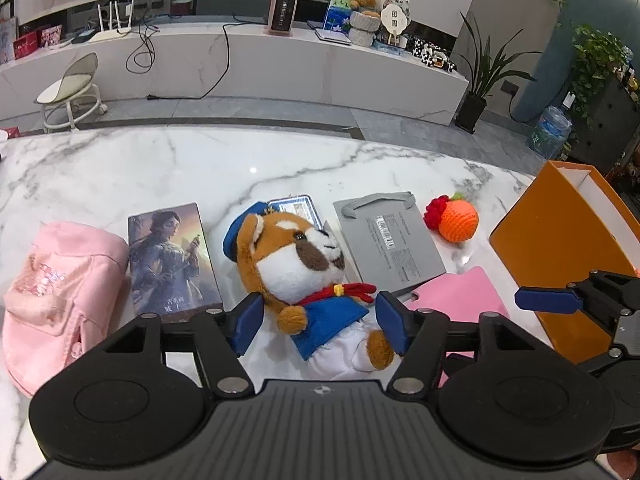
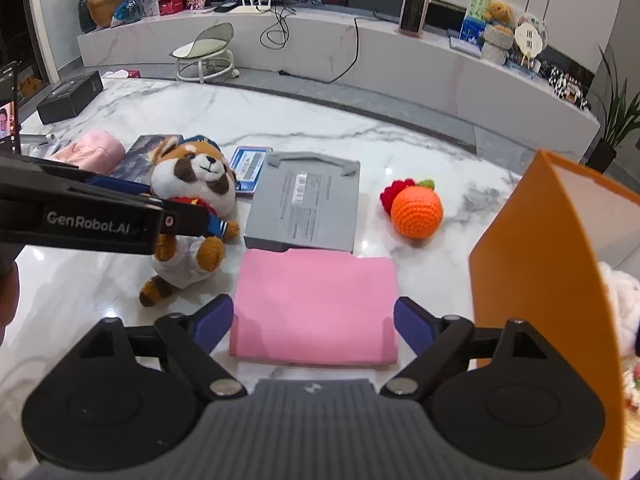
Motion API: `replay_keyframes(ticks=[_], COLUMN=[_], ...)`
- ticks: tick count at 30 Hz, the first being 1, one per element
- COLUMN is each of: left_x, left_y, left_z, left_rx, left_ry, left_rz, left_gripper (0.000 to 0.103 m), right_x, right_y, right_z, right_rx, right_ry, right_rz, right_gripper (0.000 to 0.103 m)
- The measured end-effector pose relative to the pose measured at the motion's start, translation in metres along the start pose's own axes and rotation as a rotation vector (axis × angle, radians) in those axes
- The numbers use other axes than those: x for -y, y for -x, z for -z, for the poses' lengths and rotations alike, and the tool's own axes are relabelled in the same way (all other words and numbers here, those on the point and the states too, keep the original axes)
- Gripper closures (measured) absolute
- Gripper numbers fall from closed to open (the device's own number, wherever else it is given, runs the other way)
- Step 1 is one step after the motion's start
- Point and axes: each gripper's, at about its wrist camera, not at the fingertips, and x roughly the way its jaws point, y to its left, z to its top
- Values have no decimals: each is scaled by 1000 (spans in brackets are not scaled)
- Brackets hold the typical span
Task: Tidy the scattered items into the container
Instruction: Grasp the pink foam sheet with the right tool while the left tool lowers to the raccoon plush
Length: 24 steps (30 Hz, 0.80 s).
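A brown and white plush raccoon [image 1: 296, 264] in a blue cap and coat lies on the marble table [image 1: 160, 168]. My left gripper [image 1: 320, 326] is open, with its blue pads on either side of the plush's lower body. A folded pink cloth [image 2: 316, 300] lies flat in front of my right gripper [image 2: 314, 324], which is open wide with a pad beside each side edge of the cloth. The orange container [image 2: 532, 260] stands open to the right, with a white plush thing [image 2: 616, 292] inside.
On the table lie a pink cap [image 1: 60, 292], a picture box [image 1: 172, 260], a blue card [image 2: 250, 168], a grey packet [image 2: 304, 208] and a crocheted orange [image 2: 416, 212]. A black box [image 2: 70, 98] sits far left. Beyond the table are a stool [image 1: 68, 92] and a low cabinet [image 1: 280, 64].
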Motion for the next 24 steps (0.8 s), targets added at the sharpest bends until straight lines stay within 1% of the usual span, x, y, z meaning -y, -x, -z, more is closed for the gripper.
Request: replay_keyframes(ticks=[6,8,16,24], left_x=[-3,-3,-3,-5], left_y=[-8,-10,-16,-22], left_z=[1,1,1,1], left_rx=[-12,-15,-26,-32], left_ry=[14,15,28,34], left_rz=[10,11,16,17], left_gripper=[22,21,20,17], right_x=[-1,-2,-1,-2], right_y=[-14,-16,-21,-26], right_z=[1,0,-2,-2], right_rx=[-25,-23,-8,0], right_ry=[0,2,8,45], right_rz=[-13,-12,-9,8], right_gripper=[10,9,7,2])
